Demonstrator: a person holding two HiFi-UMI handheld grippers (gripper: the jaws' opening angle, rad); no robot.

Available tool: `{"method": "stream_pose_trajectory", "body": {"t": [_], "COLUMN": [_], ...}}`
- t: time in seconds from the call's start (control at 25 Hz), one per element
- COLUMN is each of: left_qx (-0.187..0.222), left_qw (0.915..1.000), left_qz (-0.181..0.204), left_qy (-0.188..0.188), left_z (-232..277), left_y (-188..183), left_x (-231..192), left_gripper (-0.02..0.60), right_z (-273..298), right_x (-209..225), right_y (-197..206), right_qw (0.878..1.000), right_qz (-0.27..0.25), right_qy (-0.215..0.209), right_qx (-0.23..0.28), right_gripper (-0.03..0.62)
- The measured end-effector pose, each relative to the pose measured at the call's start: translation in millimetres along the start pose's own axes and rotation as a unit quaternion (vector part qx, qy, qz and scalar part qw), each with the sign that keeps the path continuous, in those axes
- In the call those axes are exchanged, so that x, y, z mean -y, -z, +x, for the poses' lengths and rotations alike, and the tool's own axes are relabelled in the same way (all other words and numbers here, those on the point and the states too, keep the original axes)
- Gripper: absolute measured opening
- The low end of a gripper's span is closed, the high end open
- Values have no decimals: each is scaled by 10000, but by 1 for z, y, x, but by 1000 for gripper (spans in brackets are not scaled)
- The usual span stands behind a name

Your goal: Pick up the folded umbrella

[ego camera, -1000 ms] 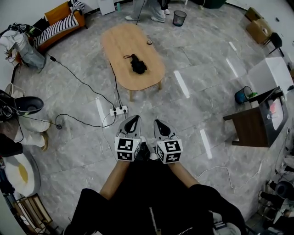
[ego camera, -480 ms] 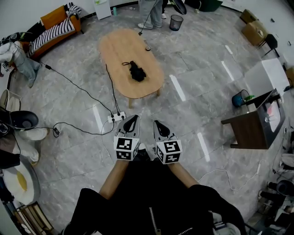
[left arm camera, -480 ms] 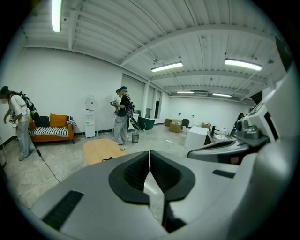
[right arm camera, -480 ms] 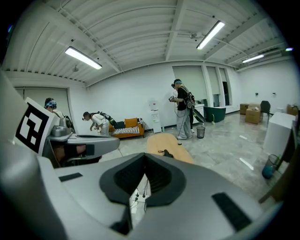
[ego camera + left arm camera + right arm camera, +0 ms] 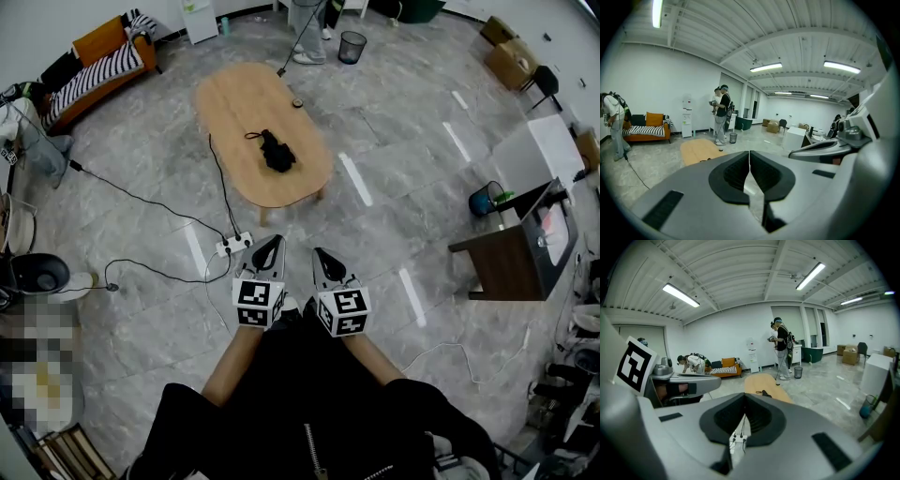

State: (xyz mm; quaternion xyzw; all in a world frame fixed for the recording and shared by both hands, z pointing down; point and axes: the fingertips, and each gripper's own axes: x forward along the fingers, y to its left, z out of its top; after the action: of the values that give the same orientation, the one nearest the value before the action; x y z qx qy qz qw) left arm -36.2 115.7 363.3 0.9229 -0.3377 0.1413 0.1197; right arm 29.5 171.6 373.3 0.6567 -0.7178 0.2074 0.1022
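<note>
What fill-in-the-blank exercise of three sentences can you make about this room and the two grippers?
The black folded umbrella lies on the oval light wooden ____.
The white power strip lies on the grey tiled ____.
The left gripper and the right gripper are both shut and hold ____.
Missing words: table; floor; nothing.

All three views toward wooden table

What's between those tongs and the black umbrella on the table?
Head view: grey floor, a white power strip and its black cable, then the table edge.
</note>
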Motion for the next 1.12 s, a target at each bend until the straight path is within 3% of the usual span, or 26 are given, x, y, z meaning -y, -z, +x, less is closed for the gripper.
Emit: {"method": "stream_pose_trajectory", "body": {"t": [0.48,1.12], "left_qx": [-144,-252], "left_qw": [9996,9996], "left_qz": [-72,10], "left_qy": [213,88], "left_z": [11,36], "left_y": [6,3], "left_x": [0,-22], "left_gripper": [17,17], "right_z": [5,48], "right_x": [9,7], "right_y": [2,-4], "right_qw": [9997,9997], "right_qz": [161,132], "right_qy": [173,-160], "right_qx": [-74,-143], "right_gripper": [11,11]}}
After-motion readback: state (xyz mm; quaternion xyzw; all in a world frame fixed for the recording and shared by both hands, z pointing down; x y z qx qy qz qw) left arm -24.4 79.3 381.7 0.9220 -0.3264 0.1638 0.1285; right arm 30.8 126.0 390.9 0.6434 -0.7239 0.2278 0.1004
